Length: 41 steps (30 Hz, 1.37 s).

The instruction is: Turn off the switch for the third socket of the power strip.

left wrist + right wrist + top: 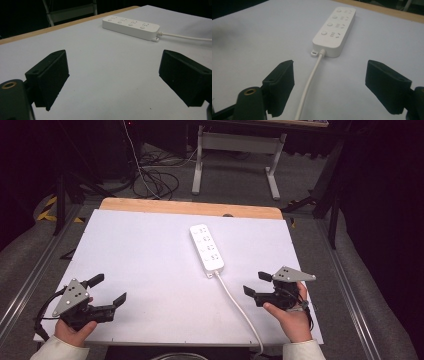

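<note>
A white power strip (206,247) with several sockets lies flat on the white board (145,255), right of centre. Its white cable (240,307) runs toward the near edge. My left gripper (110,289) rests near the front left corner, open, with nothing between its jaws. My right gripper (256,283) sits just right of the cable, open and pointing at the strip. In the right gripper view the cable (309,85) passes between the open jaws without touching them, and the strip (335,27) lies ahead. The left gripper view has the strip (131,24) far off at the upper right.
The white board lies on a wooden tabletop whose edge (190,208) shows at the back. Metal rails (30,280) flank the table. Beyond it stand a white desk frame (235,160) and loose cables on the floor (155,180).
</note>
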Available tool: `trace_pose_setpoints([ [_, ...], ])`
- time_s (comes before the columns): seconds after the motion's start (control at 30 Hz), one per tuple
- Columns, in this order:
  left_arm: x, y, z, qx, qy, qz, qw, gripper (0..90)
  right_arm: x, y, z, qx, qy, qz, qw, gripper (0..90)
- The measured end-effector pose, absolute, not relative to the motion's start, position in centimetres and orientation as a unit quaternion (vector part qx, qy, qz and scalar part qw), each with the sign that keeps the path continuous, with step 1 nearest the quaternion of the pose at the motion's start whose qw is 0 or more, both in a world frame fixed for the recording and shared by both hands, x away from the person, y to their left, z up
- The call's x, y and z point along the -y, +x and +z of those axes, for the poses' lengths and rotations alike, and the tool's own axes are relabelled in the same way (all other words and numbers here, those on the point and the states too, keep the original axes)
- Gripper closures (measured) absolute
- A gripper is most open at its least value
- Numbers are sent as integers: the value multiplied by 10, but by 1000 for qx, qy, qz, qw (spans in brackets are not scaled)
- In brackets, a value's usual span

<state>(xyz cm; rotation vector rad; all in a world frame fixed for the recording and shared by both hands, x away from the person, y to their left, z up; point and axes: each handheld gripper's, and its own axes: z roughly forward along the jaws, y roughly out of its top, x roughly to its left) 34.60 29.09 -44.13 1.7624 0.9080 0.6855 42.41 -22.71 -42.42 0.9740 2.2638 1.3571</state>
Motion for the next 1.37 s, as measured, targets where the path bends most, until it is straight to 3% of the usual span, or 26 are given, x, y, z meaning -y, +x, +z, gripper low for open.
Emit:
trace_pose_setpoints([
  [0.63,-293,343,-453,-379,737,282,484,91,244,409,-485,-797,362,454,167,169],
  [1.37,-293,346,-453,-379,732,287,488,105,244,401,-472,-791,344,458,214,221],
])
